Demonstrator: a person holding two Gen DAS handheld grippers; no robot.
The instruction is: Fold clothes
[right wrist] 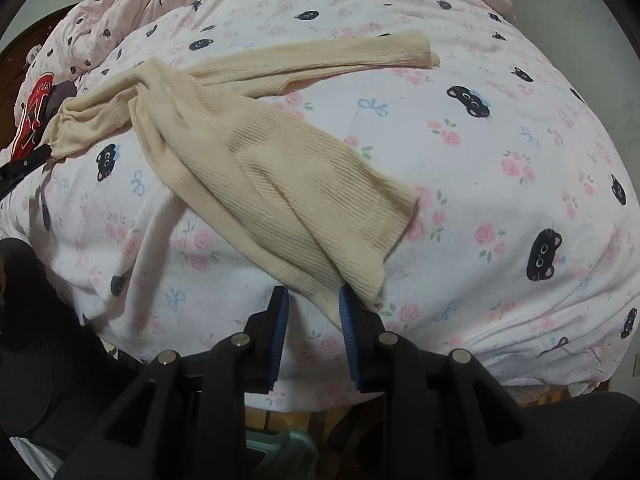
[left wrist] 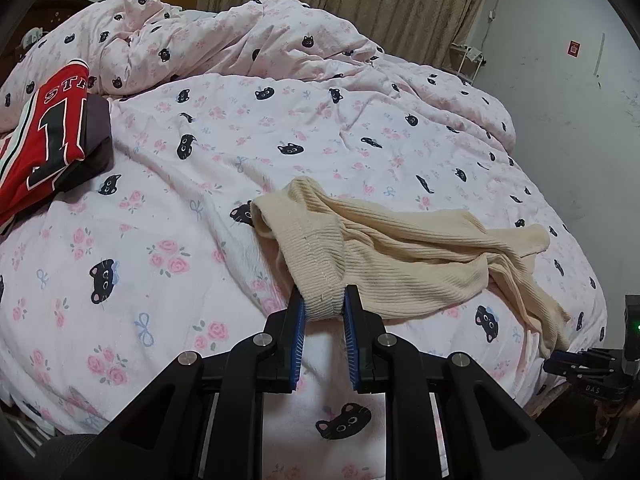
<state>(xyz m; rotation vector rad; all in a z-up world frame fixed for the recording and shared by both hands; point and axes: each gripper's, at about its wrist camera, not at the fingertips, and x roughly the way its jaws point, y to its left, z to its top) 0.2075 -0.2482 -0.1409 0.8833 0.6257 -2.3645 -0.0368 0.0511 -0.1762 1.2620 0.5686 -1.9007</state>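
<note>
Left gripper point(left wrist: 323, 300) pinches the cream sweater's point(left wrist: 400, 252) ribbed hem; right gripper point(right wrist: 314, 304) – jaws partly open – has its bottom corner between them, not yet clamped.

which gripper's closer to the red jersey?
Left. The left gripper pinches the cream sweater's hem on the side where the red jersey lies. The right gripper is at the sweater's opposite end, farther from it.

Left claw point(left wrist: 324, 300), right claw point(right wrist: 313, 300): black plastic linkage, silver pivot screws, blue ribbed pads.
</note>
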